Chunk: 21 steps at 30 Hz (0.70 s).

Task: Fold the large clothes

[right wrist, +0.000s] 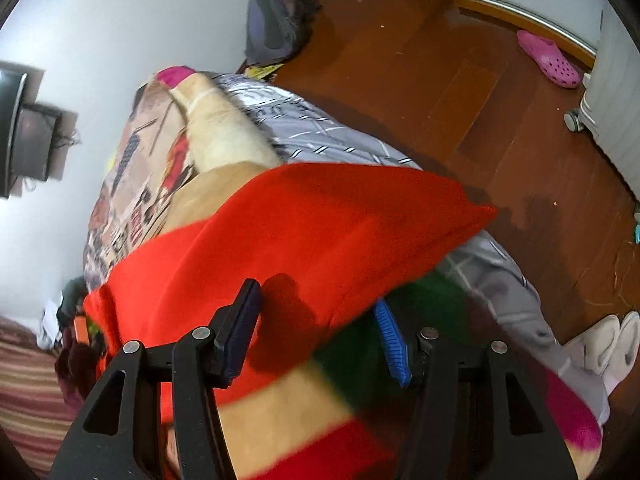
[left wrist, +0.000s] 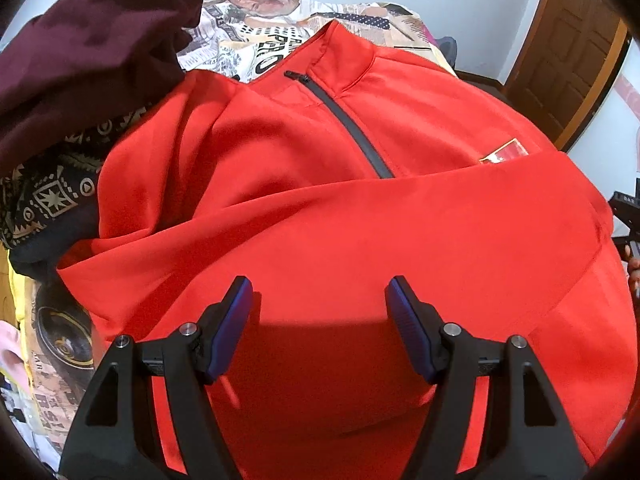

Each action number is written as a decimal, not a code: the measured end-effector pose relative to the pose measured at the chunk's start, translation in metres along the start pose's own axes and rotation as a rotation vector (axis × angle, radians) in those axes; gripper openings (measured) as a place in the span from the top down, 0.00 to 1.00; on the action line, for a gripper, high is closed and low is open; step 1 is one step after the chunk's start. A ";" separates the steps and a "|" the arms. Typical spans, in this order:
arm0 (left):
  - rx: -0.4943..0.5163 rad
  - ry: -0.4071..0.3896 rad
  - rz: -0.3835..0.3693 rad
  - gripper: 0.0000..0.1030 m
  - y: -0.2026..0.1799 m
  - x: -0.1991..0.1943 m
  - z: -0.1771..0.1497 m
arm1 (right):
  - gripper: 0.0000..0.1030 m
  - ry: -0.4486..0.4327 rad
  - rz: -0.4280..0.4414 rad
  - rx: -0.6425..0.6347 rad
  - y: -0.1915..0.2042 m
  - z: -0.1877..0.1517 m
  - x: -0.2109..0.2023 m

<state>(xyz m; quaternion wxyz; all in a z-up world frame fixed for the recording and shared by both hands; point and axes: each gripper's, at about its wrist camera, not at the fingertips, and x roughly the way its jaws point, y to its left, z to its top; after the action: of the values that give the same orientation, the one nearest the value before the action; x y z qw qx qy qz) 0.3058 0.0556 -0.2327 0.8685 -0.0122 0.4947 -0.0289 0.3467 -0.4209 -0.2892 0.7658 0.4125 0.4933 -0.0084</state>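
The left tongs (left wrist: 320, 292) hang spread above the lower front of a red jacket (left wrist: 320, 220), their blue-padded fingers (left wrist: 234, 328) clear of the cloth and casting a shadow on it, with nothing between them. The jacket lies front-up across a bed (left wrist: 248, 36) covered by a newspaper-print blanket, its collar at the far end. A dark zipper (left wrist: 340, 120) runs down from the collar, and one sleeve is folded across the chest, partly hiding a small badge (left wrist: 506, 152). To the left of the jacket sits a heap of maroon cloth (left wrist: 88, 48) on top of a black patterned garment (left wrist: 44, 196). A wooden door (left wrist: 572, 40) stands at the far right.

The right tongs (right wrist: 320, 312) are also spread and grip nothing; they hover at the jacket's edge, where the red cloth (right wrist: 300, 232) lies over a multicoloured blanket (right wrist: 280, 400). The view is blurred here, so whether a pad touches the cloth cannot be told. Beyond it a grey checked sheet (right wrist: 320, 132) hangs off the bed's side toward a wooden floor (right wrist: 460, 80). On the floor lie a pink clog (right wrist: 550, 60) and, near the bed, a pair of white slippers (right wrist: 608, 340).
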 end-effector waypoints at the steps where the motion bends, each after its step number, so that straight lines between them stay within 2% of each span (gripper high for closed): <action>1: 0.000 0.002 0.004 0.33 0.001 0.002 0.000 | 0.49 0.000 -0.006 0.007 -0.003 0.003 0.001; 3: -0.004 0.005 0.005 0.33 0.002 0.003 -0.001 | 0.51 -0.015 -0.029 0.018 -0.002 0.011 0.004; 5: -0.011 0.006 0.006 0.33 0.005 0.004 -0.002 | 0.73 -0.051 -0.068 0.012 -0.001 0.017 0.000; 8: -0.020 0.002 0.011 0.33 0.007 0.002 -0.003 | 0.90 -0.105 -0.112 -0.037 0.012 0.021 -0.007; 14: -0.002 -0.020 0.034 0.33 0.007 -0.006 -0.004 | 0.93 -0.270 -0.066 -0.197 0.065 0.017 -0.057; 18: 0.009 -0.043 0.028 0.33 0.005 -0.016 -0.003 | 0.93 -0.375 0.037 -0.348 0.120 0.001 -0.112; 21: 0.007 -0.063 0.018 0.33 0.005 -0.026 -0.003 | 0.93 -0.417 0.126 -0.461 0.160 -0.018 -0.141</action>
<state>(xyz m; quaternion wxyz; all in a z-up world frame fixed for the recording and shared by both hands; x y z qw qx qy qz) 0.2901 0.0618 -0.2124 0.8838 -0.0057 0.4673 -0.0224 0.3285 -0.3596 -0.0850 0.9227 0.2470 0.2882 0.0668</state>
